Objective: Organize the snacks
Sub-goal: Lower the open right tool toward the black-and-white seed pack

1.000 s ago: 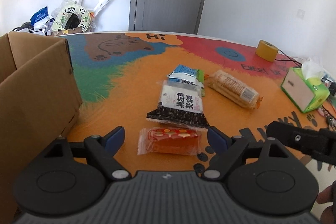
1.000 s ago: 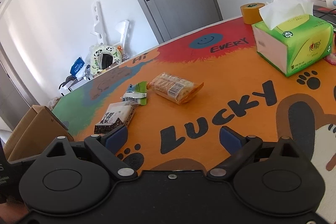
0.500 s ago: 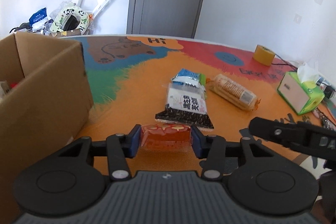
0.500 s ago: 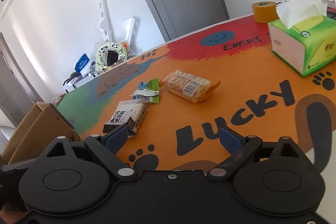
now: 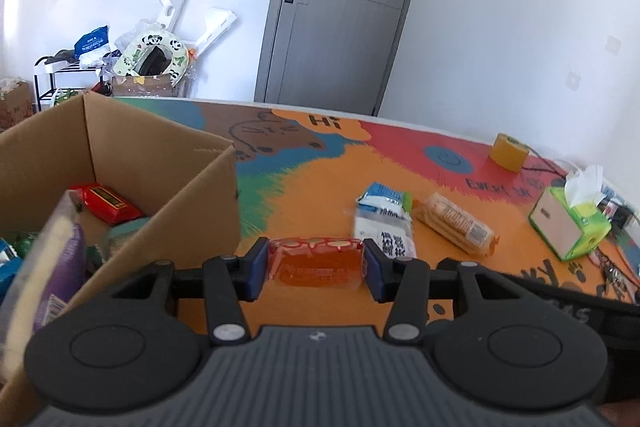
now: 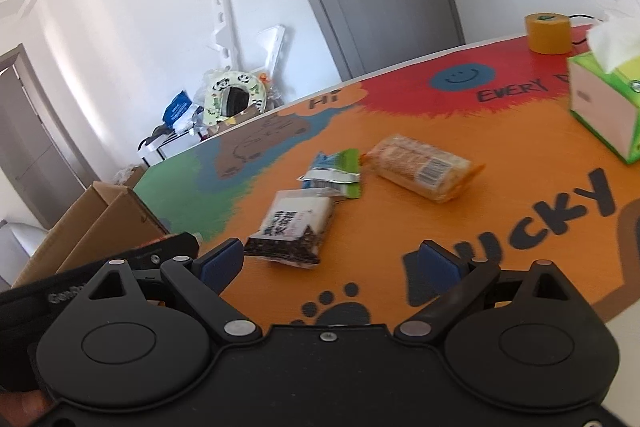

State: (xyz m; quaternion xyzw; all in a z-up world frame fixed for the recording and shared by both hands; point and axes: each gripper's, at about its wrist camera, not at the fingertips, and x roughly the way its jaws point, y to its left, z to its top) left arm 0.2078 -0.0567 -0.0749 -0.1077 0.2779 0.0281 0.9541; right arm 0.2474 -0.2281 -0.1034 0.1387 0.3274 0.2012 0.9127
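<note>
My left gripper [image 5: 316, 267] is shut on an orange snack packet [image 5: 316, 261] and holds it above the table, just right of an open cardboard box [image 5: 192, 203] that holds several snacks. My right gripper [image 6: 330, 263] is open and empty, low over the table. Just ahead of it lies a black-and-white seed packet [image 6: 294, 227], also in the left wrist view [image 5: 386, 233]. Beyond lie a blue-green packet [image 6: 336, 173] and a long cracker pack [image 6: 420, 167], both also in the left wrist view: blue-green packet [image 5: 384, 197], cracker pack [image 5: 454, 223].
A green tissue box [image 6: 604, 103] stands at the right and a yellow tape roll [image 6: 548, 33] at the far edge of the colourful table [image 6: 500, 131]. The cardboard box [image 6: 100, 223] is at the right gripper's left. Clutter and a grey door stand behind.
My left gripper closed on the orange packet, lifted it and moved left toward the box. My right gripper moved closer to the seed packet, still open.
</note>
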